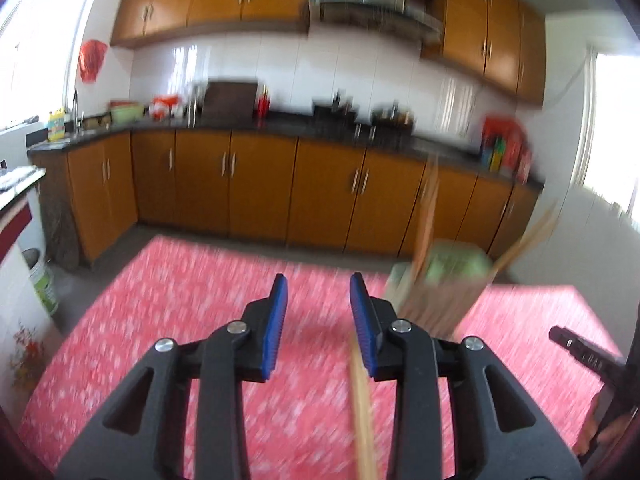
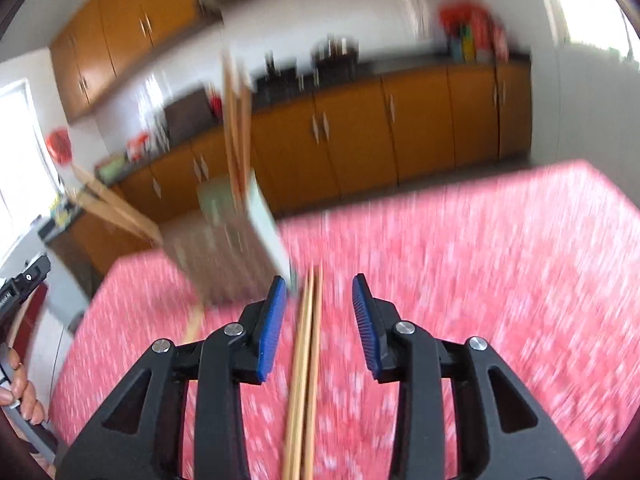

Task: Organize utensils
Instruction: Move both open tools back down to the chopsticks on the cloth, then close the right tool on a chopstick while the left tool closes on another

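In the right wrist view a pair of wooden chopsticks (image 2: 306, 364) runs lengthwise through the gap of the right gripper (image 2: 319, 286), nearer its left pad than its right. The blue pads stand partly apart and neither presses on the sticks; whether the sticks lie on the cloth or hang just above it is lost in the blur. Just ahead and left of that gripper stands the utensil holder (image 2: 236, 248), a pale green box, tilted in this view, with more chopsticks (image 2: 237, 120) rising from its top and others leaning out to its left.

In the left wrist view a single blurred wooden stick (image 1: 362, 408) crosses beside the inner face of the right-hand pad of the left gripper (image 1: 318, 286). Its jaws are also narrowly apart with nothing clamped between them. The same holder (image 1: 440, 284) sits ahead and to the right of this gripper, sticks fanning from it.

Everything rests on a table under a red and white patterned cloth (image 1: 180, 320). At each view's edge the other gripper's black body and the person's hand (image 2: 20, 384) show. Behind are orange kitchen cabinets (image 1: 256, 184) and a dark counter crowded with items.

No writing or brand can be read through the motion blur
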